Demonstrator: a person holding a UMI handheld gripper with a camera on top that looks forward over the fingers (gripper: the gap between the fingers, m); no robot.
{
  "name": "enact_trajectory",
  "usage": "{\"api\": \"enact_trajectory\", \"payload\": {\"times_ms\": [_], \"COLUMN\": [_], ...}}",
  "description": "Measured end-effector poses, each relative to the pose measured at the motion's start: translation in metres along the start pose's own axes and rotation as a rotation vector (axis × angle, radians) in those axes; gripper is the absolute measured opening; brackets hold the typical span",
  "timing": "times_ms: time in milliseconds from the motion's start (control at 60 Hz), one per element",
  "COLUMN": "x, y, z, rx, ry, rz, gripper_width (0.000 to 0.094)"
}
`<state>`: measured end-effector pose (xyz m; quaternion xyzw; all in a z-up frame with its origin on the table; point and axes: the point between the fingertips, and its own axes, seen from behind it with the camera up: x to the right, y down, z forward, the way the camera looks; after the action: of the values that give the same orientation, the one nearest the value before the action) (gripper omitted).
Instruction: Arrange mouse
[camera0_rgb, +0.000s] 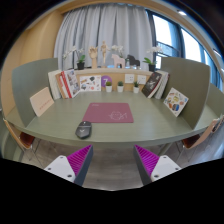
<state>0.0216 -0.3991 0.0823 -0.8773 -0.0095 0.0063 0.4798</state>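
Note:
A dark grey mouse (84, 129) lies on the grey table (150, 125), just left of a dark red mouse mat (108, 113). My gripper (112, 160) is open and empty, its two pink-padded fingers (76, 160) spread wide apart over the table's near edge. The mouse sits ahead of the left finger, apart from it. The mat lies beyond the fingers, near the table's middle.
Books and cards lean along the back of the table (62, 84), with small plants (119, 87) and picture boards (175, 100) at the right. Green partition walls (30, 85) close in both sides. Chairs (200, 136) stand at the left and right edges. Curtained windows are behind.

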Motion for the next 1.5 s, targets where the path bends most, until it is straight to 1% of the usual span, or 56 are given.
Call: {"api": "enact_trajectory", "payload": {"times_ms": [117, 217, 283, 450, 517, 583, 650, 683, 700, 717, 750, 817, 850, 867, 917, 967, 1067, 1133, 1167, 1233, 1350, 1433, 1500], "x": [-0.054, -0.086, -0.098, -0.128, -0.133, -0.136, -0.136, -0.135, -0.135, -0.135, -0.138, -0.139, -0.138, -0.138, -0.138, -0.138, -0.137, -0.147, -0.153, -0.17, -0.186, -0.17, -0.15], "y": [0.029, 0.028, 0.02, 0.004, 0.0, 0.0, -0.008, -0.011, -0.012, -0.012, -0.014, -0.013, -0.012, -0.012, -0.012, -0.011, -0.01, -0.012, -0.022, -0.058, -0.15, -0.217, -0.258], "z": [0.032, 0.059, 0.079, 0.137, 0.157, 0.173, 0.183, 0.187, 0.189, 0.19, 0.193, 0.193, 0.193, 0.193, 0.194, 0.193, 0.193, 0.184, 0.176, 0.155, 0.129, 0.124, 0.127], "rx": [-0.03, -0.033, -0.023, -0.036, -0.048, -0.079, -0.07, -0.07, -0.069, -0.069, -0.065, -0.071, -0.077, -0.081, -0.097, -0.114, -0.149, -0.204, -0.215, -0.183, -0.058, 0.026, 0.088], "ry": [-0.088, -0.114, -0.115, -0.138, -0.132, -0.12, -0.098, -0.089, -0.086, -0.083, -0.085, -0.094, -0.093, -0.091, -0.08, -0.064, -0.034, -0.056, -0.062, -0.08, -0.077, -0.025, 0.018], "rz": [0.006, -0.007, -0.008, -0.04, -0.053, -0.051, -0.046, -0.042, -0.041, -0.04, -0.042, -0.044, -0.034, -0.032, -0.045, -0.066, -0.082, -0.112, -0.132, -0.159, -0.142, -0.136, -0.116], "gripper_width": [0.0824, 0.0829, 0.0831, 0.082, 0.0828, 0.0824, 0.0767, 0.0724, 0.0678, 0.0591, 0.0493, 0.0452, 0.0413, 0.0408, 0.0345, 0.031, 0.031, 0.0307, 0.0309, 0.031, 0.0311, 0.0311, 0.031]}}
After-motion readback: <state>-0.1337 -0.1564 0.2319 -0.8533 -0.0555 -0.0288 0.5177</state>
